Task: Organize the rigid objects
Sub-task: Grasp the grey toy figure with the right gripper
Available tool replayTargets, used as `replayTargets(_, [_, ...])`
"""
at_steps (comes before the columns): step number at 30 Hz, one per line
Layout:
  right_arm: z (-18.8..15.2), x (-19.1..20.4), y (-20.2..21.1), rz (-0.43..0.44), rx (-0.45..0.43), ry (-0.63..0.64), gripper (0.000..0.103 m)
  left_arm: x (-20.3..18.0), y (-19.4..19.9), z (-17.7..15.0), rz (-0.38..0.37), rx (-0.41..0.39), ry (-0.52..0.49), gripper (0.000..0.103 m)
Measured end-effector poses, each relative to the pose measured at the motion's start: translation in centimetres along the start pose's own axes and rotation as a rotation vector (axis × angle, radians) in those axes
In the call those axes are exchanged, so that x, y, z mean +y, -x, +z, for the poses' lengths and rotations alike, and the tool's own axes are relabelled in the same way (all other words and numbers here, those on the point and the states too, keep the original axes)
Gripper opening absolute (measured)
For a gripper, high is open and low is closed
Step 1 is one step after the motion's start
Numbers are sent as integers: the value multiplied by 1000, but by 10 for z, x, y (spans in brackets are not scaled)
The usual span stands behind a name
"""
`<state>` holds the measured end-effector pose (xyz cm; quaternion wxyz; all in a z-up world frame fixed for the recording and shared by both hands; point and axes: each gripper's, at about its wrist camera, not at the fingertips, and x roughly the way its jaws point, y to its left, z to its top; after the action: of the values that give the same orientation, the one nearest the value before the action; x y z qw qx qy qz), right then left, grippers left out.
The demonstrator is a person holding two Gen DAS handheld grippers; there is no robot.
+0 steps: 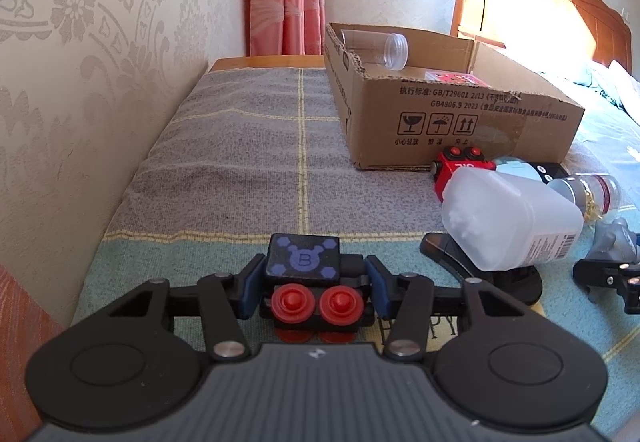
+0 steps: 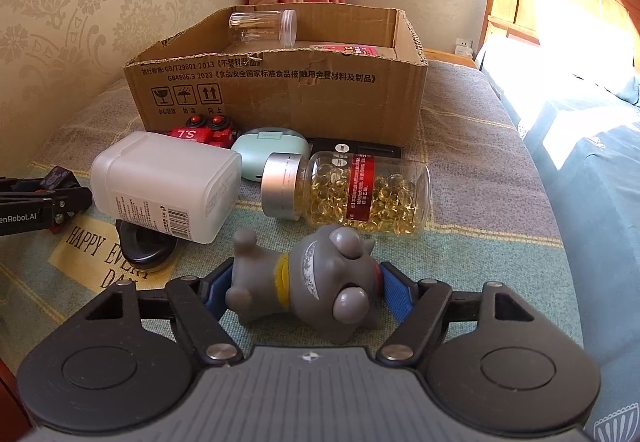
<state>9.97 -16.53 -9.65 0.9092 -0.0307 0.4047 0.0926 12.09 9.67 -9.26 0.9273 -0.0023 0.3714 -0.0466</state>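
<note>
The left tool (image 1: 311,284) is clenching a small black toy car (image 1: 308,274) with red wheels; its roof is showing a blue letter "B", while its underside is hiding behind the tool body. The right tool (image 2: 306,292) is straddling a grey toy figure (image 2: 316,292) lying on the blanket (image 2: 480,209); whether both blue pads are actually pressing on it is hard to tell, as the figure is covering the left one.

At 12 o'clock the cardboard box (image 2: 280,97) is sitting, printed "GB/T29601 2013" and "GB4806.9 2023" above three handling symbols. A clear jar (image 2: 262,26) is lying inside it, and a red packet (image 2: 352,49) is only peeking over the rim. A red car (image 2: 200,131) marked "7S" is being half hidden by the white bottle (image 2: 164,181). The capsule bottle (image 2: 348,193) label is too small to read. The blanket is reading "HAPPY EVERY DAY", partly covered by a black lid (image 2: 146,246).
</note>
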Motion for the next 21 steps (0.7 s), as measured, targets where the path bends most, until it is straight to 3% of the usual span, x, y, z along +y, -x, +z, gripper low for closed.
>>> replayTargets(13, [7, -4, 20, 30, 20, 65, 77, -4, 22, 8, -10, 14, -24, 50])
replayTargets(21, [27, -13, 47, 84, -1, 130, 77, -18, 51, 32, -40, -17, -44, 50])
